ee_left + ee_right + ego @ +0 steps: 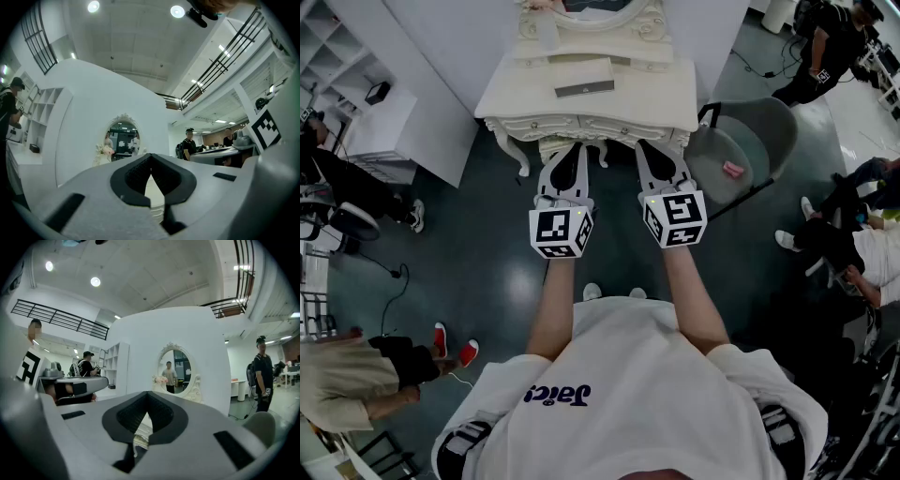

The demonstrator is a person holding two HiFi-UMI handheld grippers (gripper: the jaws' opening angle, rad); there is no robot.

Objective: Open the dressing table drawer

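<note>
Head view: the left gripper [573, 150] and right gripper [647, 148] sit side by side just before the table's [661, 94] still-shut drawer [609, 127], probably lining up on its front.
Left gripper view: jaws together, empty.
Right gripper view: jaws fully closed, holding nothing.

Your head camera sits up high and looks almost straight down. It sees your arms, the left gripper [575, 148] and the right gripper [647, 148], with the dressing table [516, 94] just past them at the top of the picture. The left gripper view looks from right behind its own jaws, very close to them, and faces forward at the mirror [123, 136]. The right gripper view does the same from the other side. Both gripper views share the mirror and the white wall around it. Each one also catches the other gripper's marker cube [267, 129] at its edge. All three views share the dressing table.
</note>
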